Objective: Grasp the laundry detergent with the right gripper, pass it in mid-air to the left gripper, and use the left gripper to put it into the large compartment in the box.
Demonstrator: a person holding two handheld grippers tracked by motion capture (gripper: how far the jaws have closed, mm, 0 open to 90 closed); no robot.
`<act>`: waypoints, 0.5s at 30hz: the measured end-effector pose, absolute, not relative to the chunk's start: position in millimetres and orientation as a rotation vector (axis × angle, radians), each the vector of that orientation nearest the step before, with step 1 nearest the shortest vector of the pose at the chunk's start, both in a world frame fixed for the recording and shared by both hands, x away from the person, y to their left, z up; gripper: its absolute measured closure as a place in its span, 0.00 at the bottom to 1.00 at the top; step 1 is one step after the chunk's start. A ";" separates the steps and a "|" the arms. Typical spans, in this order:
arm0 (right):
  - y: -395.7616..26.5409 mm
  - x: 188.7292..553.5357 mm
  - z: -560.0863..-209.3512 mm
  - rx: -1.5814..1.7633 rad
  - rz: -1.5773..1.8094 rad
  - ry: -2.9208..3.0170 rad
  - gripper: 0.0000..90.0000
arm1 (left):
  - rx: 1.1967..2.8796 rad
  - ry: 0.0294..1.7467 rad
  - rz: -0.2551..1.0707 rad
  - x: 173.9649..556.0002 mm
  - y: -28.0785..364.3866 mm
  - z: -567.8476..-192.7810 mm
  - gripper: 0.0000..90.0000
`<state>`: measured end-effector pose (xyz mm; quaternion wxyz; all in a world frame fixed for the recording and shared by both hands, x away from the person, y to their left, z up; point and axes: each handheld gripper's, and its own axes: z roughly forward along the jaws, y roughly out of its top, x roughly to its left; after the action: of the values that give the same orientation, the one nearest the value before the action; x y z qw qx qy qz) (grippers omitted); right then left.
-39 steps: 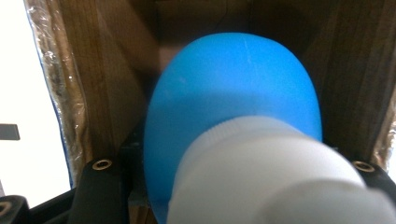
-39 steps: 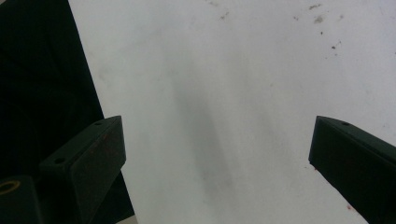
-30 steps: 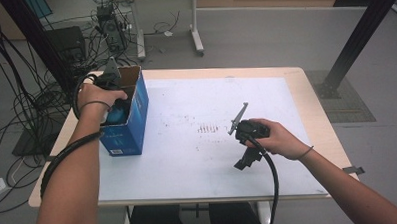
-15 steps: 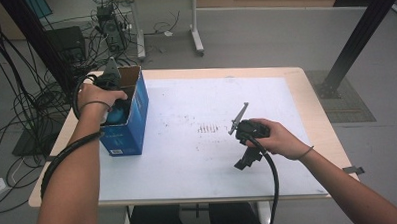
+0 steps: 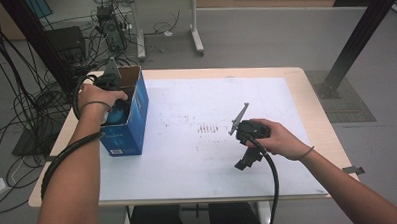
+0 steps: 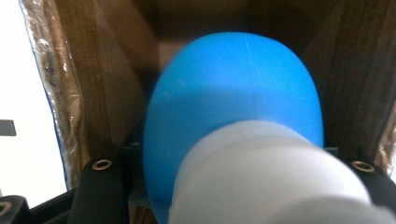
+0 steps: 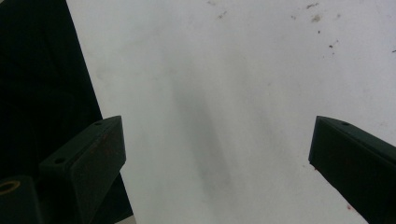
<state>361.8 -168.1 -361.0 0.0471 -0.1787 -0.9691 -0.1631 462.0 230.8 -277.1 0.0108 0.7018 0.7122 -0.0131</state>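
Blue bottle (image 6: 233, 102) still sits inside the box (image 5: 136, 119).

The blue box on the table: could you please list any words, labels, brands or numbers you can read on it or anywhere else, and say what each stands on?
Blue box: white print low on its front, too small and blurred to read.
Blue bottle with a white cap, held in the left gripper: no text visible.
White table sheet: reddish smudges, no writing.

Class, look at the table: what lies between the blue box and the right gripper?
In the high view, only bare white table with faint reddish marks lies between the blue box and the right gripper.
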 end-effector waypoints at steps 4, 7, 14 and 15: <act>-168.0 361.6 -360.6 -0.544 -0.502 -2.957 0.04 | 2.174 2.229 -0.038 461.3 231.1 -277.6 0.42; -167.8 361.3 -360.2 -0.543 -0.504 -2.956 0.04 | 2.184 2.223 -0.037 461.1 231.4 -277.4 0.42; -168.0 360.9 -360.7 -0.543 -0.510 -2.956 0.04 | 2.186 2.223 -0.037 461.4 230.7 -277.4 0.42; -168.1 361.3 -360.8 -0.538 -0.506 -2.956 0.04 | 2.187 2.225 -0.038 461.5 230.4 -277.4 0.42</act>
<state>361.3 -168.1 -360.8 0.0473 -0.1764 -0.9691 -0.1660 461.5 230.4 -277.4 0.0109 0.7009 0.7131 -0.0121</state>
